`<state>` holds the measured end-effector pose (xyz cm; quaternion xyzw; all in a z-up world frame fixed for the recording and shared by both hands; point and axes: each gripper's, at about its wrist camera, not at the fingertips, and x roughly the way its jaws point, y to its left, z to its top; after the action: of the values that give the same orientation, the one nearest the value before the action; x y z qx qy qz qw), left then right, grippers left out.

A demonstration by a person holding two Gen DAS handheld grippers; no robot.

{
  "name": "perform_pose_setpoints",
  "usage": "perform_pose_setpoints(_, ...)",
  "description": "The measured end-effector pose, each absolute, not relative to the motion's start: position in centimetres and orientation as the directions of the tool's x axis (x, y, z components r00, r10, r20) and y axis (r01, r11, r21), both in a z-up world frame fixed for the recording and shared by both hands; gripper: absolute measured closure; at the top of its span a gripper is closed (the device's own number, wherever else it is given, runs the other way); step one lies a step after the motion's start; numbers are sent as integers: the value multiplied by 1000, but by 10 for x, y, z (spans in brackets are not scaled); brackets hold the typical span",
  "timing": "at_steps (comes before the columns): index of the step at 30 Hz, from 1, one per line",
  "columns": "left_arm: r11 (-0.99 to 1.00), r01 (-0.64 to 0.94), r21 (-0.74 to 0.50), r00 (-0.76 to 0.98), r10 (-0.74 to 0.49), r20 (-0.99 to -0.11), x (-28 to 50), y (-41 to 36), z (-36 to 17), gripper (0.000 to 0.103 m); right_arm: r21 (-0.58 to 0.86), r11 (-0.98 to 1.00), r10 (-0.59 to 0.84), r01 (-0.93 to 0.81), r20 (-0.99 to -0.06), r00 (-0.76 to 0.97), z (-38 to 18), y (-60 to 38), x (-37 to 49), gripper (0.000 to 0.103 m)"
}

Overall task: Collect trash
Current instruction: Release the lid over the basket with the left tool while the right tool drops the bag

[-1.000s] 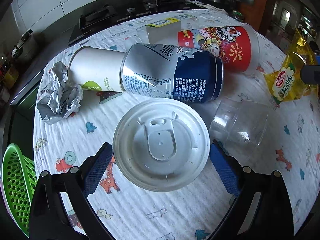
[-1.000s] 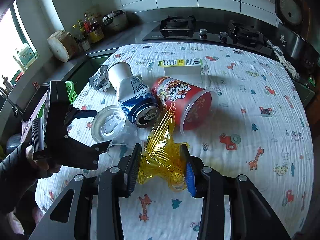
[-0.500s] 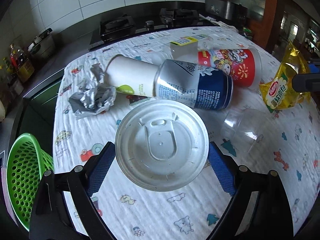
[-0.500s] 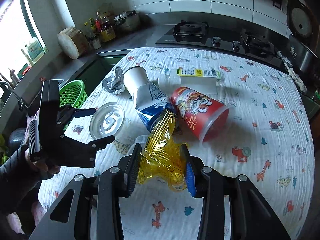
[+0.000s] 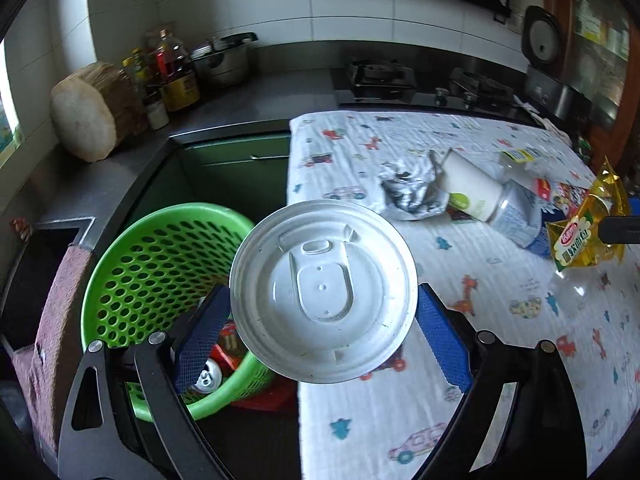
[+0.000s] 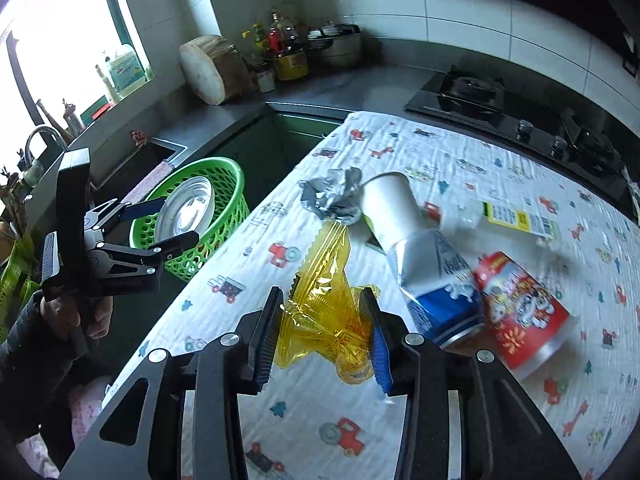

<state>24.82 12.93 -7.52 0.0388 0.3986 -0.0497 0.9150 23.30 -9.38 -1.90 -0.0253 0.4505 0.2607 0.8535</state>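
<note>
Left tongs [image 5: 324, 326] clamp the white lid [image 5: 323, 290] over the green basket [image 5: 136, 256] at lower left; right tongs [image 6: 320, 340] pinch the yellow wrapper [image 6: 326, 308] above the worktop [image 6: 500, 400].

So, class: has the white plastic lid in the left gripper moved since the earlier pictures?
Yes. The white lid, clamped in the left gripper, has travelled off the patterned tablecloth, away from the blue can, and now hangs beside the green basket.

The left tongs [image 5: 324, 316] have carried the white lid [image 5: 323, 291] off the table to the green basket [image 5: 160, 280].
</note>
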Motion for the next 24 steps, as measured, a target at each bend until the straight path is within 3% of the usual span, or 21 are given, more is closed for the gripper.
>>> perform_pose_setpoints(9,999,-47,15,654,43,-756,257,218,-90,12,201,811,474,-549,-776,417,-18,-9,260,65)
perform_pose_setpoints(24,990,-135,-46,620,48,-783,266,278,-117,10,237,758,518,-608,-785,340,-32,107,311,64)
